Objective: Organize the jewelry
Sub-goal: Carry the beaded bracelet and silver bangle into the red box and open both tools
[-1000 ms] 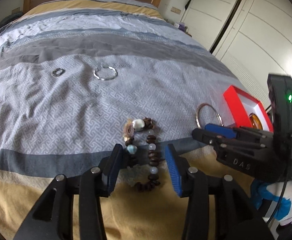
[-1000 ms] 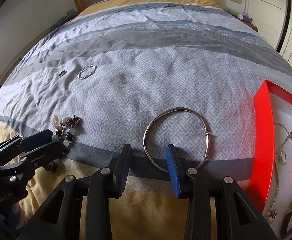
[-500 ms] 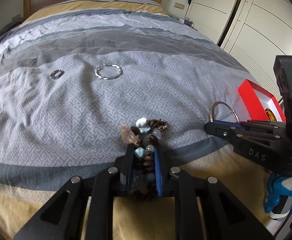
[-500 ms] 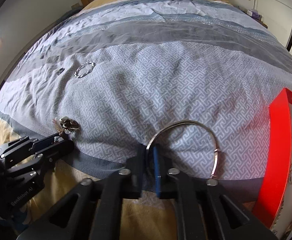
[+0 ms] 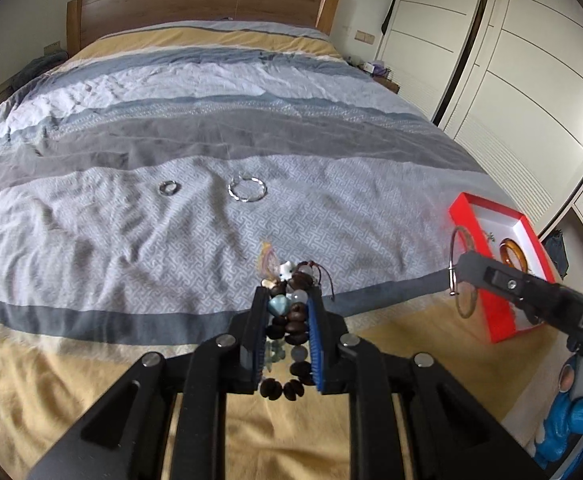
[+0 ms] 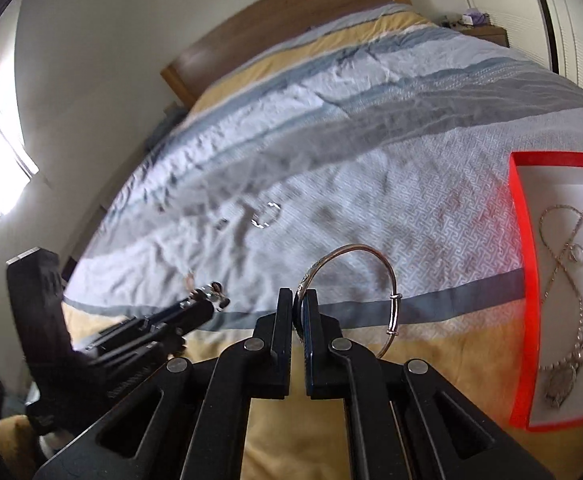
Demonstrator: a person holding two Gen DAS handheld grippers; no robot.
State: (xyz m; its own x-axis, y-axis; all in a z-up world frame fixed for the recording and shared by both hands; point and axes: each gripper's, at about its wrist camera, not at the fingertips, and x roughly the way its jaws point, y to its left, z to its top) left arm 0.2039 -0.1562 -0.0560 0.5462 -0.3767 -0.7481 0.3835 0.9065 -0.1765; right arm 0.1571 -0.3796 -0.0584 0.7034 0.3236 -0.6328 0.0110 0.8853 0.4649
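Bedspread (image 5: 331,184) bears two rings; left tongs (image 5: 287,320) clamp beaded bracelet (image 5: 289,316), right tongs (image 6: 300,312) clamp silver bangle (image 6: 365,250).

Black left gripper (image 5: 287,320), blue-lined, silver screws; glove (image 5: 571,420) apparently blue-white.

The left gripper (image 5: 287,312) is clamping its jaws together, its fingers pointing ahead and downward. Off to its right, the right gripper (image 6: 300,312) is pinching nearly closed, its fingers angled slightly leftward.
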